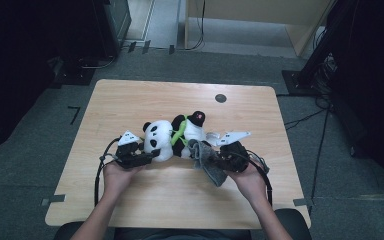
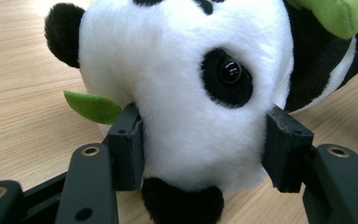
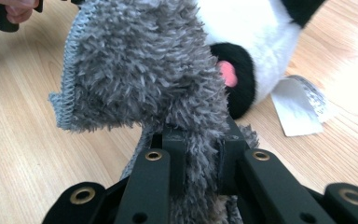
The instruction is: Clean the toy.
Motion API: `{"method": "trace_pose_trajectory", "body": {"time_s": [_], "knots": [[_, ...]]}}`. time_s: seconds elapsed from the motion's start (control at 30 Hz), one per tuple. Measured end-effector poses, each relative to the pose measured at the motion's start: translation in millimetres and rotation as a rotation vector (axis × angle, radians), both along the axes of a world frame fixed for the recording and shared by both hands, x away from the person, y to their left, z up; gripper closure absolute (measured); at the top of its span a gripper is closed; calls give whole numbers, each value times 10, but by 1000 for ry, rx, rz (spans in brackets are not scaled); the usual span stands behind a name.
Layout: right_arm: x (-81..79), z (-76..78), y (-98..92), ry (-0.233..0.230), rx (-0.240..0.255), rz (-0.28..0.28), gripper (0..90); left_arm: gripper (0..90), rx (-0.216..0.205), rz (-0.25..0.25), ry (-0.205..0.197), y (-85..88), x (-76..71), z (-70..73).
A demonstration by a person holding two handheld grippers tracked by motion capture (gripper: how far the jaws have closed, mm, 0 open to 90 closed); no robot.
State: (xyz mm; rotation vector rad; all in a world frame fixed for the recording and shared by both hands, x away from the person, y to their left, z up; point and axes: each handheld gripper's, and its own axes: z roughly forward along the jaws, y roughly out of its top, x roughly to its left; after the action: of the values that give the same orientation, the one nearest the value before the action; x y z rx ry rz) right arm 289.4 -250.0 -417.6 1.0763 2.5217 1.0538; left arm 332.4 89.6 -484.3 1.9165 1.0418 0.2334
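Wood grain runs pale across the table [image 1: 130, 100], and I work over its near half with the plush panda [image 1: 172, 137] lying on its side between my two tools. On the left, my left gripper [image 1: 150, 156] has its jaws pressed into the panda's white head, one pad at each cheek; in the left gripper view the left gripper [image 2: 200, 144] squeezes the fur in just below the black eye patch, with a black ear at the upper left and a green felt leaf [image 2: 93, 106] sticking out beside the left pad. Moving across, the panda's body carries a green strap [image 1: 179, 132] and its black legs point away from me. Next comes the grey cloth [image 1: 209, 161], a shaggy towel that touches the panda's lower side and droops toward me. My right gripper [image 1: 220, 159] is clenched tight on that cloth; in the right gripper view the right gripper [image 3: 200, 154] pinches a fold of grey pile, the rest standing up in front of the panda's foot. Beyond it a white tag [image 3: 298, 107] lies flat on the wood.
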Motion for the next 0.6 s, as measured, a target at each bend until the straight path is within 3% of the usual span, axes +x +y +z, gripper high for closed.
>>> {"method": "trace_pose_trajectory", "body": {"time_s": [0.17, 0.27, 0.37, 0.5, 0.6], "knots": [[-72, 55, 53, 5, 18, 44, 790, 400, 6, 1, 1, -4, -9, 8], [-118, 95, 233, 4, 30, 106, 790, 397, 6, 2, 2, -3, -8, 9], [-123, 91, 325, 5, 30, 133, 790, 397, 7, 0, 2, -3, -9, 11], [-84, 22, 615, 31, 20, 200, 790, 396, 7, -1, 5, -4, -5, 16], [-62, -20, 714, 42, 9, 224, 790, 396, 7, -3, 6, -1, -2, 19]]}}
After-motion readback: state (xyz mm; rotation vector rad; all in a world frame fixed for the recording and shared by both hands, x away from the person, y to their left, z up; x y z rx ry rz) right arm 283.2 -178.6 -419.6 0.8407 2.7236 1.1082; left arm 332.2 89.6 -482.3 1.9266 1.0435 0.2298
